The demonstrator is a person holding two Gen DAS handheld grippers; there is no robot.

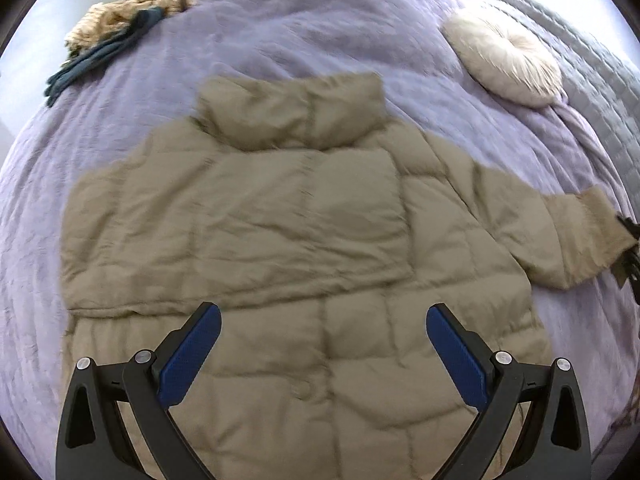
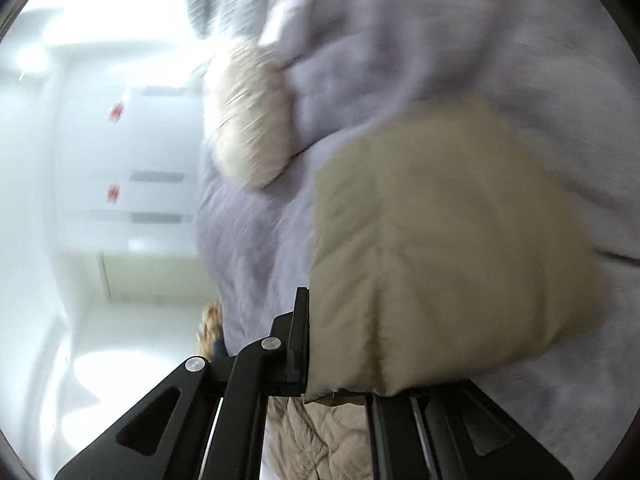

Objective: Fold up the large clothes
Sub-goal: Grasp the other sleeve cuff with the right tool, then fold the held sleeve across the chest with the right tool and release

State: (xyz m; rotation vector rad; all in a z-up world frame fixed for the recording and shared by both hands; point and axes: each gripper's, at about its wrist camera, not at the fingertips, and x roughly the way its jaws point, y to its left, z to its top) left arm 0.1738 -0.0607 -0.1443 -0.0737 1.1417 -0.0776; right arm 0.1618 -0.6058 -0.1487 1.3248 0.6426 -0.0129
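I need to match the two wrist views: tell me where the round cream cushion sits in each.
Left wrist: round cream cushion upper right, on the lilac bedspread.
Right wrist: left of centre, above the sleeve.
Shared landmark: the beige puffer jacket, its sleeve held by the right gripper.

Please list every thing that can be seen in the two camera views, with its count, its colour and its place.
puffer jacket: one, beige, spread flat in the middle of the bed, collar at the far side.
jacket sleeve: one, beige, stretched out to the right; its cuff end is clamped in the right gripper.
bedspread: one, lilac, under everything.
round cushion: one, cream, far right of the bed.
clothes pile: one heap, tan fluffy and dark teal, far left corner.
quilt: one, grey, at the right edge.
left gripper: black with blue pads, open above the jacket.
right gripper: black, shut on the sleeve.
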